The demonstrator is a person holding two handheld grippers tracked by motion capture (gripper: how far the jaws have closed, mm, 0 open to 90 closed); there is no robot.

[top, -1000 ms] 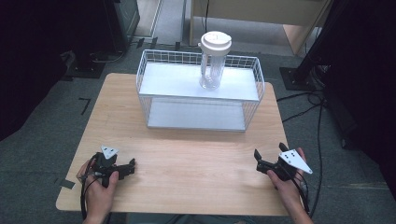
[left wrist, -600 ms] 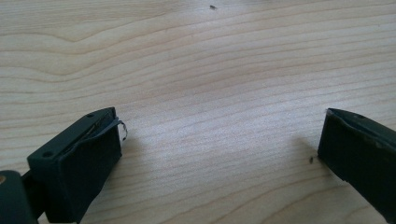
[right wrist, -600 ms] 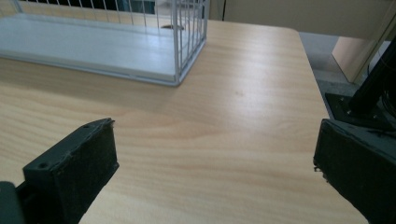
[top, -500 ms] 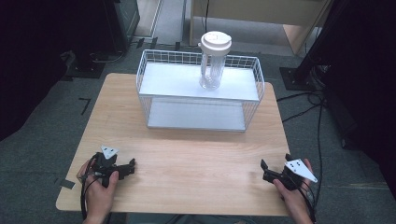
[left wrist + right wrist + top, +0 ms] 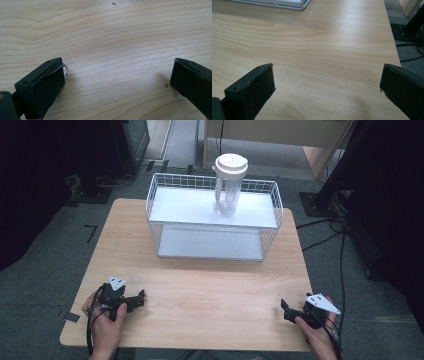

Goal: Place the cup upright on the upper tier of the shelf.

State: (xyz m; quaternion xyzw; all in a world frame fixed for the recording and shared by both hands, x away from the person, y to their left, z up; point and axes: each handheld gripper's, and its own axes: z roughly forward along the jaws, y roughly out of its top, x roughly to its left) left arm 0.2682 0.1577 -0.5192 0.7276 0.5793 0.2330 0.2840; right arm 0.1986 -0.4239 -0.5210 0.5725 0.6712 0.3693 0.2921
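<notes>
The wire rack (image 5: 284, 3) is cut off at the upper left of the right gripper view. Both forearms run off the bottom edge of the high view.

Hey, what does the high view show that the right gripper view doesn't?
High view alone: the clear bottle with its white lid standing upright on the top shelf of the white wire rack, the left gripper at the table's near left corner, and the person's hands. Right gripper view alone: the right gripper from close up, jaws wide apart with nothing between them. Both share the wooden table and a corner of the rack's base.
</notes>
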